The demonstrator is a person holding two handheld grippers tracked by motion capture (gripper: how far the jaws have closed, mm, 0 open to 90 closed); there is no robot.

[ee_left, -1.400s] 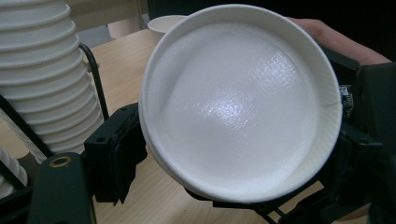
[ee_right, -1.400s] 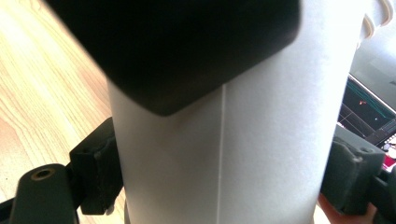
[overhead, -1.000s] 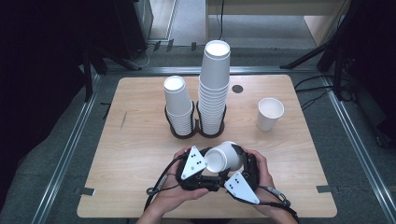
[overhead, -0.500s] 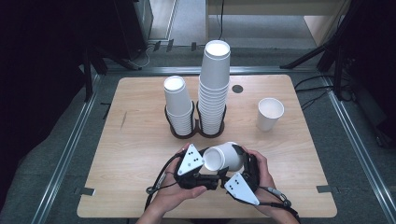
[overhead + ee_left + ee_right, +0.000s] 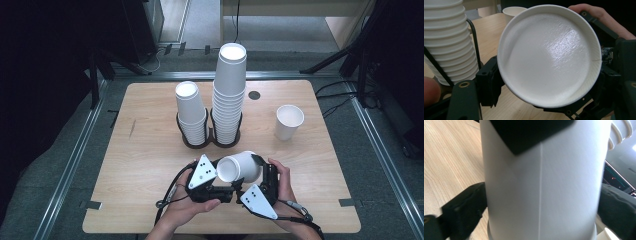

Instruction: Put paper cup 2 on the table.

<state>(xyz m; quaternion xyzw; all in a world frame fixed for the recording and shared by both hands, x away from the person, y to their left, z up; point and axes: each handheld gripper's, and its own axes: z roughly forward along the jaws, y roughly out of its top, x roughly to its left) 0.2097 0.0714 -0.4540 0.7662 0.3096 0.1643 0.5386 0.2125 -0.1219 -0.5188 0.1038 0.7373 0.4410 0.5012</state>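
**1 paper cup, held sideways**

Right tongs (image 5: 250, 172) clamped across the paper cup (image 5: 240, 167), which is above the table's (image 5: 150, 150) near edge. Left tongs (image 5: 220, 187) just beside its base; their gap cannot be told. Wooden table, grey floor, dark surround. Cup's long axis roughly level, base facing the left tongs.

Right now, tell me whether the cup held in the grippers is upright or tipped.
Tipped. The held cup lies on its side, its closed base facing the left gripper, while the right gripper clamps its wall.
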